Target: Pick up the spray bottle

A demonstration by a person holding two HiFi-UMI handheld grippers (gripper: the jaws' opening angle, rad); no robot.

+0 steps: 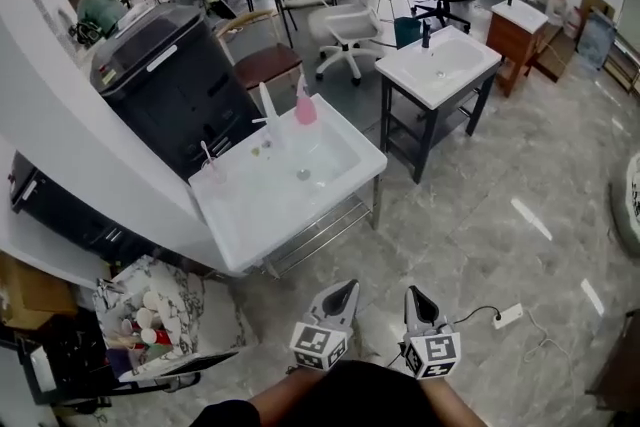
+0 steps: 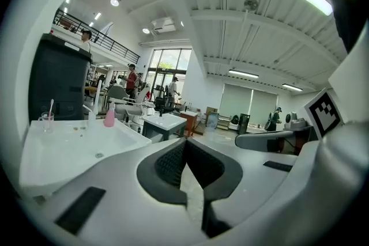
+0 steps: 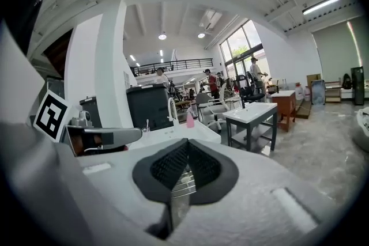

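The pink spray bottle (image 1: 305,105) stands upright on the back rim of a white washbasin (image 1: 240,225), beside the white tap (image 1: 268,111). It shows small and far off in the left gripper view (image 2: 109,118) and in the right gripper view (image 3: 189,118). My left gripper (image 1: 347,287) and right gripper (image 1: 414,294) are held side by side low over the floor, well short of the basin and pointing toward it. Both are shut with nothing between the pads, as the left gripper (image 2: 185,144) and the right gripper (image 3: 187,147) show up close.
A clear cup with a toothbrush (image 1: 210,165) stands at the basin's left corner. A second basin on a dark frame (image 1: 438,65) is to the right, and a black cabinet (image 1: 165,75) stands behind. A box of cups (image 1: 150,315) and a power strip (image 1: 507,316) lie on the floor. Office chairs and people are farther back.
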